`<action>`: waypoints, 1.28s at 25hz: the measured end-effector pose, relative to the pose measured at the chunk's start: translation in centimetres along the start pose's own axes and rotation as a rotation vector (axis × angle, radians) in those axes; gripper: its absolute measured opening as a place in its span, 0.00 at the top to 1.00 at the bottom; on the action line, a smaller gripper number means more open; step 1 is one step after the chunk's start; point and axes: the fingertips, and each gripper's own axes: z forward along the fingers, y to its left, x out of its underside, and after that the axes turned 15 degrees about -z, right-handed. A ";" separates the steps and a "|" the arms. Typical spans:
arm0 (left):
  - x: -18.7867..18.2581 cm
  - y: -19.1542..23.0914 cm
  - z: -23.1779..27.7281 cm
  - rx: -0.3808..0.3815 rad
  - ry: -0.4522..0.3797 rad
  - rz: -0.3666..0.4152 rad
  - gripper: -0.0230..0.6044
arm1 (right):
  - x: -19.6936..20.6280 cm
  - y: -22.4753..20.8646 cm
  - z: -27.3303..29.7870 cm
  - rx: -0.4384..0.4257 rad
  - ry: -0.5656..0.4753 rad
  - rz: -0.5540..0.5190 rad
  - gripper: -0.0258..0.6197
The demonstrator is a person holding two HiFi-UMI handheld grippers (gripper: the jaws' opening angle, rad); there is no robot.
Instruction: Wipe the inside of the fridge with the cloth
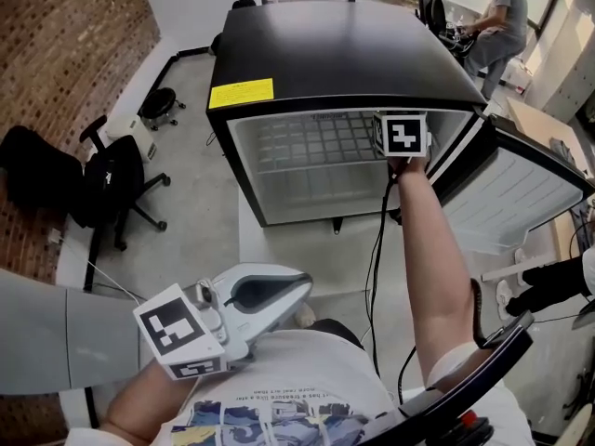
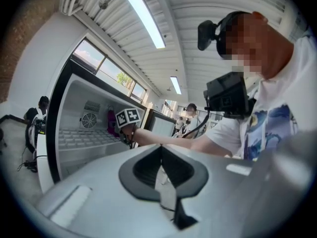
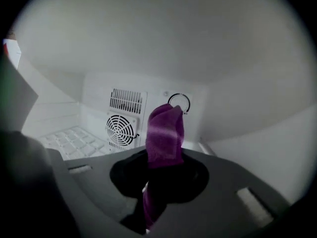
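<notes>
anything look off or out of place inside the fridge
Nothing stands out: the black mini fridge is open, its white wire shelf sits level, and the right tool holds the purple cloth inside.

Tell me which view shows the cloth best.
The right gripper view: the purple cloth fills the centre, pinched between the jaws, in front of the fan. The left gripper view shows it only as a small purple patch far off inside the fridge. The head view does not show it.
</notes>
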 end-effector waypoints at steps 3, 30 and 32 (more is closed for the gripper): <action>-0.4 0.8 -0.2 -0.008 -0.003 -0.008 0.95 | 0.1 1.4 0.9 -0.038 0.020 -0.004 0.88; -0.3 1.2 -3.7 -0.059 -0.035 -0.029 0.95 | -6.7 15.3 0.5 -0.345 -0.100 0.075 0.88; -0.2 1.0 -4.1 -0.068 -0.042 -0.031 0.95 | -7.3 16.4 0.4 -0.368 -0.109 0.082 0.88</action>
